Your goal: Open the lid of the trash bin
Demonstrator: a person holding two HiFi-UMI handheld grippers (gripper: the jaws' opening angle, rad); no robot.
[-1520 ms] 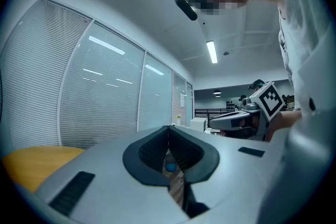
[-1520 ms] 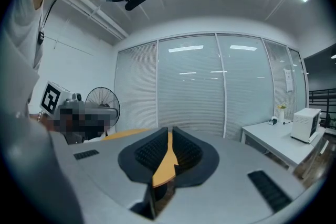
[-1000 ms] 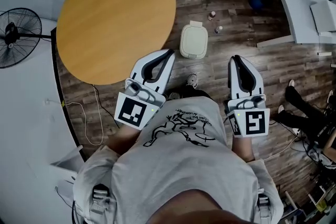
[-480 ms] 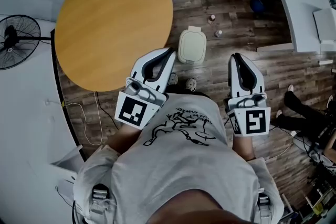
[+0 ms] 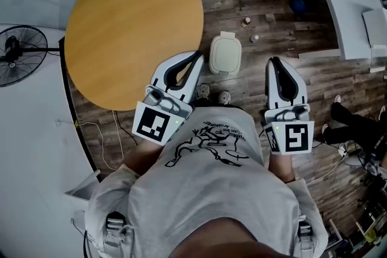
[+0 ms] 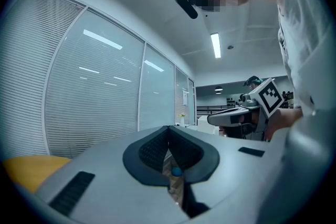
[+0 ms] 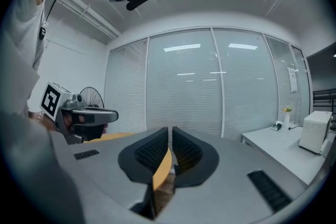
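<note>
The trash bin (image 5: 225,55) is a small pale bin with its lid down, standing on the wooden floor just ahead of the person's feet. My left gripper (image 5: 196,58) is held at waist height, its tip to the left of the bin and well above it, jaws shut on nothing. My right gripper (image 5: 275,62) points forward to the right of the bin, also shut and empty. In the left gripper view the left gripper (image 6: 169,131) has its pads pressed together. In the right gripper view the right gripper (image 7: 170,132) shows only a thin slit. Neither gripper view shows the bin.
A round wooden table (image 5: 130,27) stands to the left of the bin, with a floor fan (image 5: 21,45) beyond it. A blue ball (image 5: 296,5) and two small containers (image 5: 247,22) lie on the floor behind. A white desk (image 5: 357,3) and another person's legs (image 5: 357,127) are at the right.
The view has shifted slightly and the person's feet now show closer to the bin. Both grippers keep the same pose and stay shut.
</note>
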